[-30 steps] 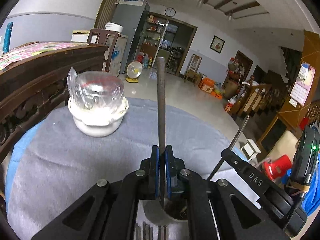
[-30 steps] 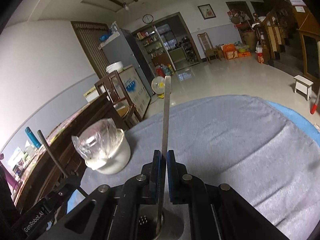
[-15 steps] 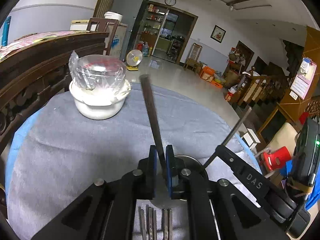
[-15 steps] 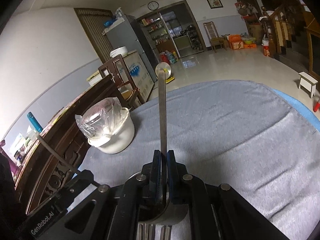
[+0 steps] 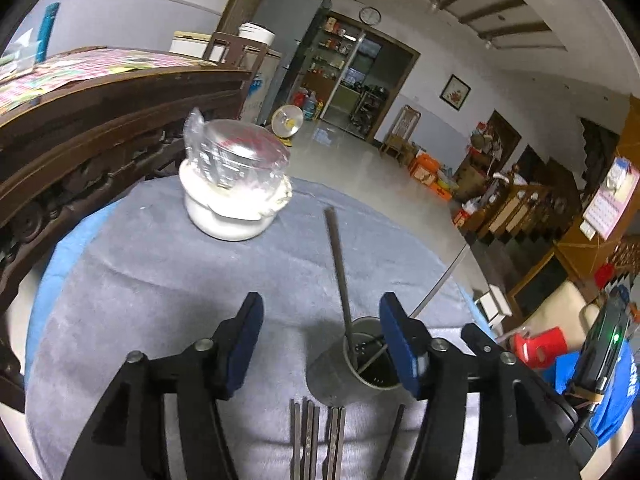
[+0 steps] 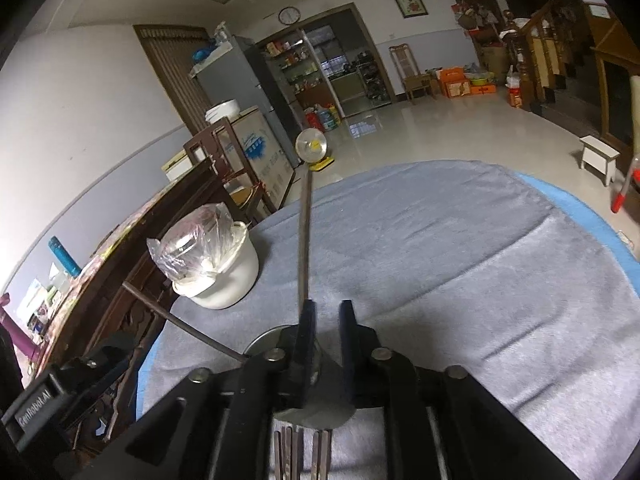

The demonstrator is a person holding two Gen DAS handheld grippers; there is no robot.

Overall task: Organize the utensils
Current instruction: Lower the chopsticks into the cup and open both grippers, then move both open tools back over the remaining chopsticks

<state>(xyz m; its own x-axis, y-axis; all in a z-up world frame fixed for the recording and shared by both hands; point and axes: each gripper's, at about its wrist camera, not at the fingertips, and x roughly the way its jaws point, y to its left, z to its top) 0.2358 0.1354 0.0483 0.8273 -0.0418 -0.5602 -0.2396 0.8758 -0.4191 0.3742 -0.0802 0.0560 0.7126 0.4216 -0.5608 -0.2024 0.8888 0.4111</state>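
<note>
A grey metal utensil cup (image 5: 352, 364) stands on the grey cloth in the left wrist view, between my fingers. Two thin metal utensils lean in it: one (image 5: 340, 276) points up and away, the other (image 5: 436, 284) slants right. My left gripper (image 5: 322, 342) is open wide and empty around the cup. In the right wrist view my right gripper (image 6: 327, 322) has its jaws slightly parted; a utensil handle (image 6: 304, 240) rests against the left finger, standing in the cup (image 6: 264, 338). Several utensils (image 5: 316, 436) lie flat on the cloth near me.
A white pot (image 5: 232, 208) covered with a clear plastic bag stands at the far left of the round table (image 6: 460, 264). A carved dark wooden sideboard (image 5: 80, 128) runs along the table's left. The floor beyond holds a small fan and a stool.
My left gripper opened wide and let go of its utensil, which now leans in the cup. My right gripper's jaws parted from its utensil, which dropped lower into the cup.
</note>
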